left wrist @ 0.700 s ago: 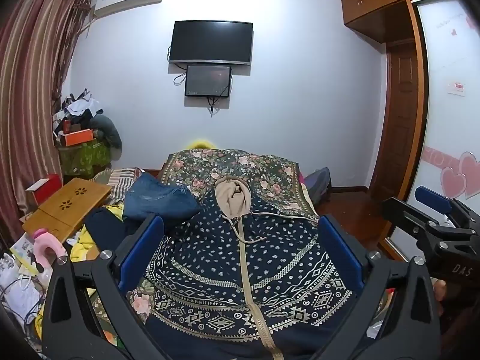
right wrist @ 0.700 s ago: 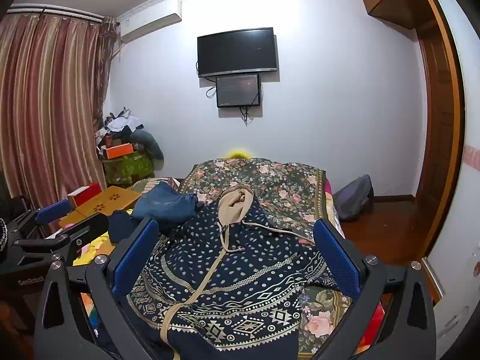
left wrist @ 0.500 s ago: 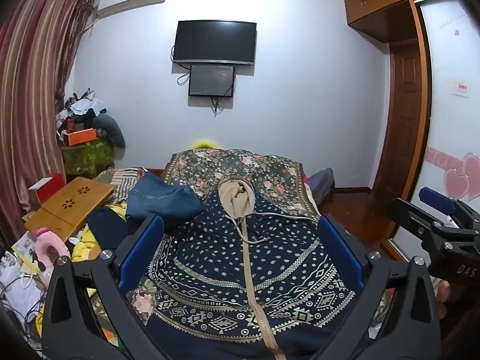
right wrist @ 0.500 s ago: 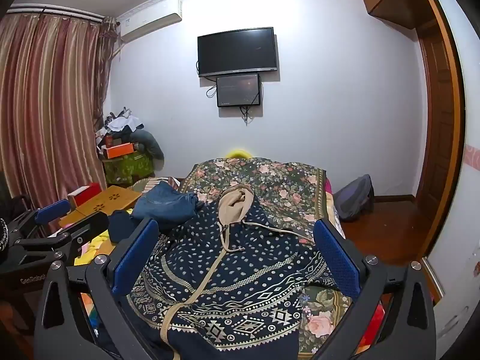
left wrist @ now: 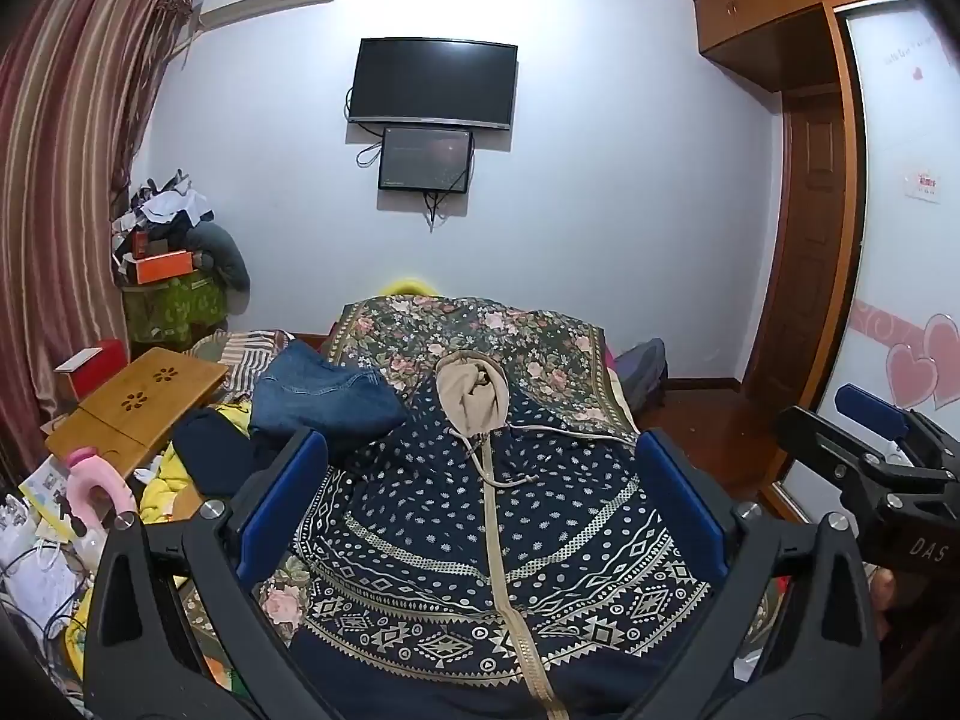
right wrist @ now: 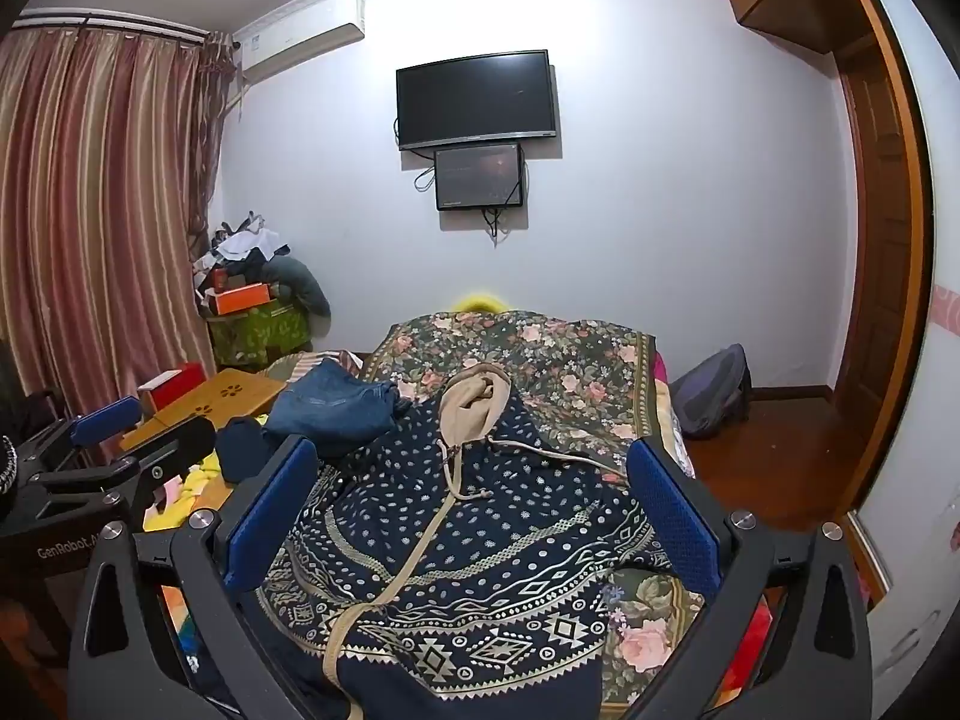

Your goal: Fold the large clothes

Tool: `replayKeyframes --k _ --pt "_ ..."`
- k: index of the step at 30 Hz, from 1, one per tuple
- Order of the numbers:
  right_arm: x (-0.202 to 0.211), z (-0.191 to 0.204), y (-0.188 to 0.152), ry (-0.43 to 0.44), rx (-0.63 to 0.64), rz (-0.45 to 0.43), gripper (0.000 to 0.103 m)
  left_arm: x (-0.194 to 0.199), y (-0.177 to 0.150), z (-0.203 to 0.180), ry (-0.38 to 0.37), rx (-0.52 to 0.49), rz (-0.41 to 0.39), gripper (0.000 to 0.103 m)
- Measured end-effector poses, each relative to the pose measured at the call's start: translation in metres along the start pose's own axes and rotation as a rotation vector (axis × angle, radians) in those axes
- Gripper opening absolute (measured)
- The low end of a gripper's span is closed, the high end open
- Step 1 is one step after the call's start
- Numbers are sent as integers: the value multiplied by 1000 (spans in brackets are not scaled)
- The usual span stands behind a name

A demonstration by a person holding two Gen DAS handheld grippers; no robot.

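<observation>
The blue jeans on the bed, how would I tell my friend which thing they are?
Start at the bed with the flowery cover. The big dotted navy hoodie lies spread down its middle. Just left of its tan hood sits a crumpled heap of plain faded denim, the blue jeans, the only cloth there without a pattern.

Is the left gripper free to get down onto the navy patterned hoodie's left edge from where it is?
Probably yes. The left gripper hangs open above the hoodie, nothing between them. The folded jeans lie farther back, off that edge.
</observation>
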State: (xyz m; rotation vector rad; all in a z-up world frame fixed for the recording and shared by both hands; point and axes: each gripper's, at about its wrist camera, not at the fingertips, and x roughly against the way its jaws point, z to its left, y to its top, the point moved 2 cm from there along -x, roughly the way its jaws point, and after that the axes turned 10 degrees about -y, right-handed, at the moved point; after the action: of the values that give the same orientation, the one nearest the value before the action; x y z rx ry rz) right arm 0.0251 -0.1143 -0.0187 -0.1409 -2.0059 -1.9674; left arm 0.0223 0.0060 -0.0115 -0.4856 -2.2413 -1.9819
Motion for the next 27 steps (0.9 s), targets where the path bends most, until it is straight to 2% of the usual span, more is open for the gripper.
replayKeyframes --k 27 --pt "-4 3 -4 4 -1 18 102 -3 0 2 -4 7 12 103"
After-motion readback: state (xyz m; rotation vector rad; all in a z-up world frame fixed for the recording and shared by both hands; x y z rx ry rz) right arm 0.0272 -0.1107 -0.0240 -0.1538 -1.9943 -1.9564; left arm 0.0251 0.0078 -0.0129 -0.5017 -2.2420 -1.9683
